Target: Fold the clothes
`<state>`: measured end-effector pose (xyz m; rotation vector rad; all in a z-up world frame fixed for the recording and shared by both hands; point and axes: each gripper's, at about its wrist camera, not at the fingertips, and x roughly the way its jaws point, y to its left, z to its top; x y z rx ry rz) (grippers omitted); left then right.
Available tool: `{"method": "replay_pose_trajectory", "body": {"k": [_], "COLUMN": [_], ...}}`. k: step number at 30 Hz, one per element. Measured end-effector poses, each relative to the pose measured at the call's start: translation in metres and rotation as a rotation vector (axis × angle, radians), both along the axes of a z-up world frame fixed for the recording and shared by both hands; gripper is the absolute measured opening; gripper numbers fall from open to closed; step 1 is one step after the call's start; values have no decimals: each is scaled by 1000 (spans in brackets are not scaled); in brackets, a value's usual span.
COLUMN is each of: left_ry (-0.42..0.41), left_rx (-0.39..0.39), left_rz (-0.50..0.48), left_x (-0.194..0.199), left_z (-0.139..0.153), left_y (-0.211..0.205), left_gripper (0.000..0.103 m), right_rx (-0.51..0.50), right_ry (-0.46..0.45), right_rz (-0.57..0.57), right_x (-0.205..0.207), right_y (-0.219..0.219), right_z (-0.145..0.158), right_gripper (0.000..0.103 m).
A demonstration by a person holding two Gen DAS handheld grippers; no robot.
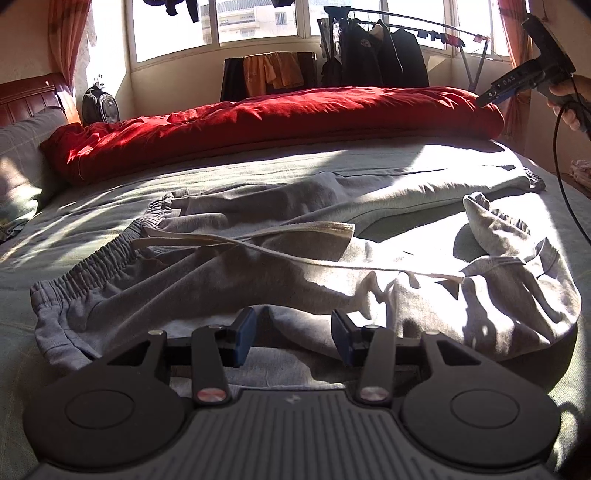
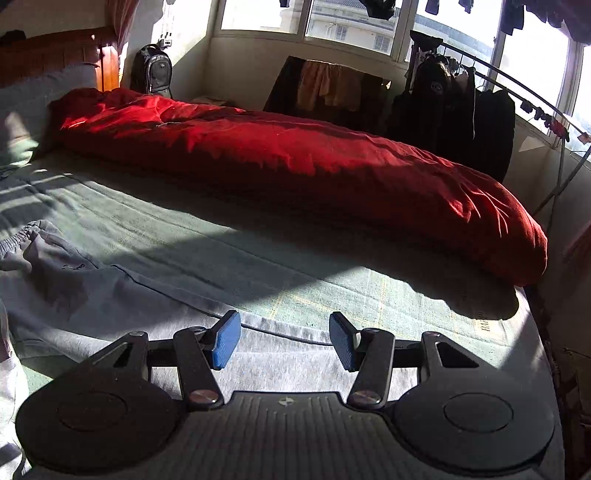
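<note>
Left tool point(image 1: 293, 332) over grey sweatpants point(image 1: 229, 273); "DAS" on right tool point(image 1: 491, 94).

Two wrist fisheyes — low over the bed point(image 1: 258, 173), facing the windows point(image 1: 258, 22) — sharing red duvet point(image 2: 295, 155), grey sweatpants point(image 1: 221, 273).
</note>
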<state>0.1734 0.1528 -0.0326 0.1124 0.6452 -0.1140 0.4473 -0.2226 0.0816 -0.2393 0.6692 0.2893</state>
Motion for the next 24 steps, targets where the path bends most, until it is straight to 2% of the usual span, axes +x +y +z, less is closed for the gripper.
{"method": "replay_pose_trajectory", "body": {"k": [5,10,13,18,24], "left_ry": [-20,34,38,-13,2], "left_rx": [-40,-121,-158,-230,-251], "left_rz": [30,11,23,31,37], "left_x": [7,31,47,69,81], "left_z": [5,2,0,-5,-29], "left_y": [20,37,46,60,65], "left_gripper": [46,46,46,47,47], "right_rx": [39,24,32,16,34], "right_ry": [32,54,80,107,160], "right_rz": [196,336,399,487,548], "right_x": [11,36,59,96,136], "right_y": [70,148,192,260,318], "right_z": [-2,-13,-23,-42,-85], "right_gripper": [58,58,58,58,58]}}
